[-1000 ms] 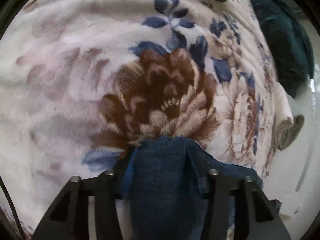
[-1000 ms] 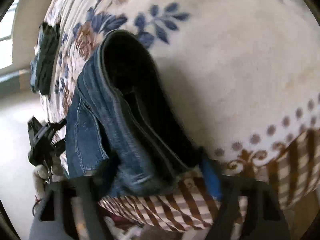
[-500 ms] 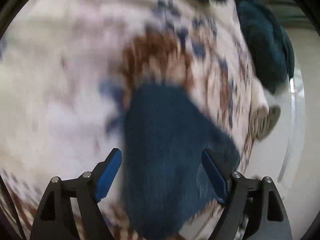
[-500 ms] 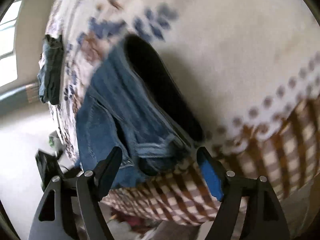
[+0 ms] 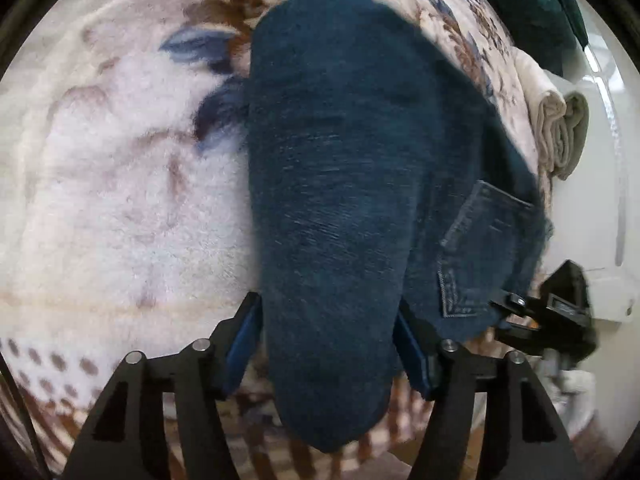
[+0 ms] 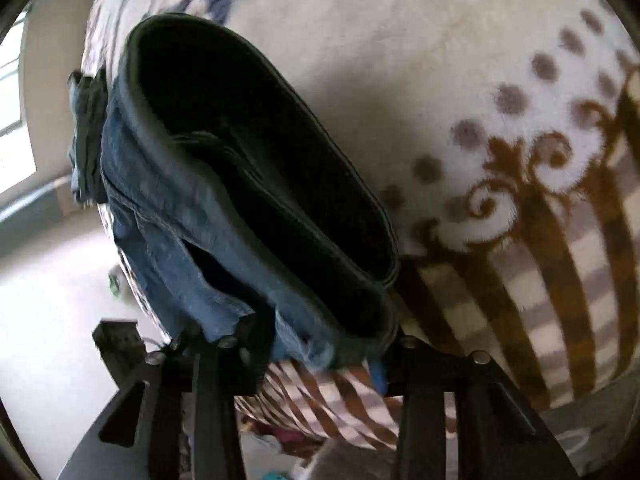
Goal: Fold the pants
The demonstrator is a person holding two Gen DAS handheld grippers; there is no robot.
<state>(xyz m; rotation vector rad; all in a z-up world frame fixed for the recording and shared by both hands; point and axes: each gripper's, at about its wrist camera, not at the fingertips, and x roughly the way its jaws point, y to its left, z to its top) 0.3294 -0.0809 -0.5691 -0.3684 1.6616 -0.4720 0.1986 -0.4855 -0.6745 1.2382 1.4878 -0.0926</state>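
Dark blue jeans [image 5: 340, 184] lie folded on a floral fleece blanket [image 5: 112, 184], a back pocket [image 5: 480, 248] showing on the right. My left gripper [image 5: 328, 350] is closing, and the thick fold fills the gap between its blue pads [image 5: 244, 344]. In the right wrist view the jeans [image 6: 168, 200] show their open waistband [image 6: 248, 152]. My right gripper [image 6: 316, 360] is closing on the waistband end, denim packed between its fingers [image 6: 256, 344]. Both grips sit at the blanket's checked border [image 6: 540, 300].
A dark green garment [image 5: 532, 8] and rolled beige towels [image 5: 560, 132] lie at the blanket's far right edge. Another folded denim piece [image 6: 86, 136] sits at the far left edge. Pale floor [image 6: 48, 280] lies beyond the bed.
Both grippers let go, opened wide and drew back along the jeans toward the checked border. They have narrowed again around the fold and the waistband. Much more of the jeans shows now.
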